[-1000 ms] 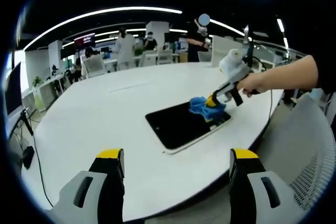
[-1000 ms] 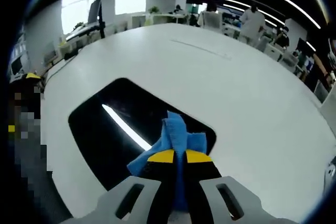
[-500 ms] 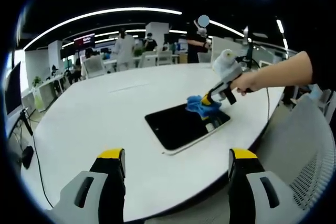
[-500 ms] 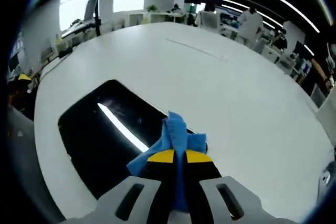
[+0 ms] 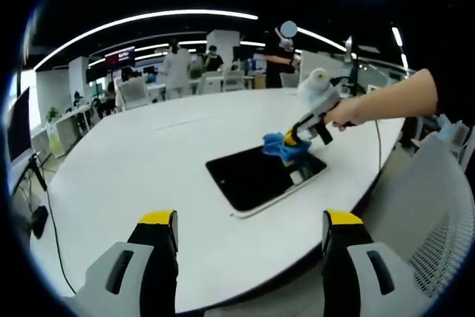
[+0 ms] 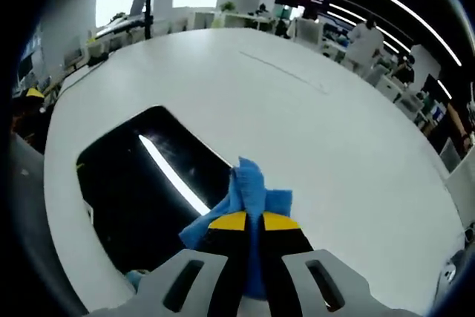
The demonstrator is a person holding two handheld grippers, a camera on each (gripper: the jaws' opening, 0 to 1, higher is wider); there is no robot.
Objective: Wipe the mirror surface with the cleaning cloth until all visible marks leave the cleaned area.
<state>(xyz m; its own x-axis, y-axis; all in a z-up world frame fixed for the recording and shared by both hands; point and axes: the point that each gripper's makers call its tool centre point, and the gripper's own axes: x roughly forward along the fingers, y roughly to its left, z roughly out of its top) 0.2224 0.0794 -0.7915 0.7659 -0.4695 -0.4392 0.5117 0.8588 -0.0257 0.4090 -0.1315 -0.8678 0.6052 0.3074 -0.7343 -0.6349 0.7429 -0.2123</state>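
A dark rectangular mirror (image 5: 256,176) lies flat on the white table (image 5: 148,168). In the left gripper view the right gripper (image 5: 291,139), held by a person's hand, presses a blue cleaning cloth (image 5: 280,146) onto the mirror's far right corner. My left gripper (image 5: 249,229) stands open over the table's near edge, well short of the mirror, with nothing between its fingers. In the right gripper view the right gripper (image 6: 247,221) is shut on the blue cloth (image 6: 251,188), which rests at the edge of the mirror (image 6: 141,176); a ceiling light reflects in the glass.
A grey mesh chair (image 5: 430,213) stands at the right of the table. Desks, chairs and several people (image 5: 177,64) fill the office behind. A cable (image 5: 52,213) hangs off the table's left side.
The right gripper has slid the cloth a little farther along the mirror toward its far corner. The left gripper has stayed put.
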